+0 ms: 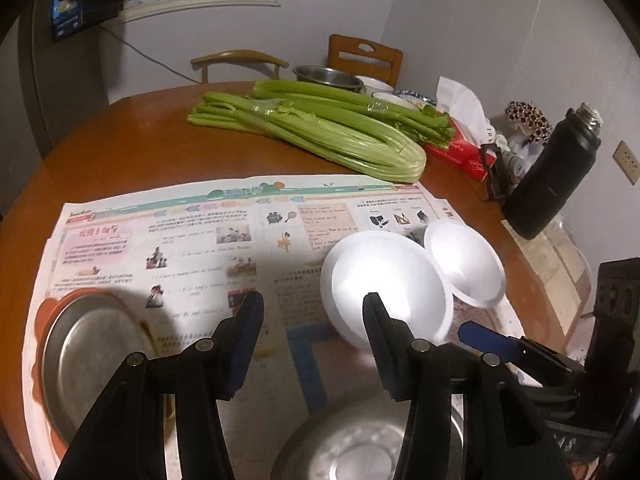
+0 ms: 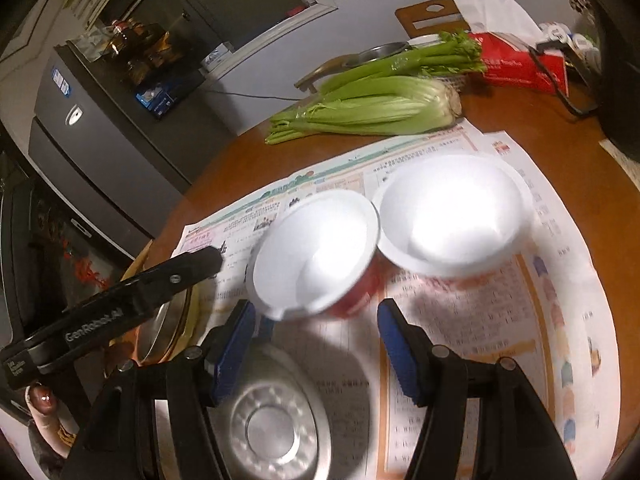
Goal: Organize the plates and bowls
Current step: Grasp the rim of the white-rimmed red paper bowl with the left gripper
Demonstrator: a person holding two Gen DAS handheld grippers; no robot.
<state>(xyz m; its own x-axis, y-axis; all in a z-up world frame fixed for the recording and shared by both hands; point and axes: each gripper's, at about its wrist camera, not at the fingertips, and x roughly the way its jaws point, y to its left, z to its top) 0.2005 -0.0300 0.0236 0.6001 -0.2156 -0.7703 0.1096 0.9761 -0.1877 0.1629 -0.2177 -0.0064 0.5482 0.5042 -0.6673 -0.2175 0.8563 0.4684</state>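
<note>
Right wrist, blurred bowl (image 2: 316,256), cropped dish (image 2: 276,432)

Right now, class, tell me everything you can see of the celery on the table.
The celery lies flat on the bare brown table, beyond the newspaper. It looks like two long bunches side by side, pale green ribbed stalks, each seemingly bound by a clear band. The nearer bunch ends in a pale cut base next to the newspaper's far edge; the farther one ends in darker leafy tips against the red tissue box. A metal bowl sits behind it. No gripper touches it.
</note>
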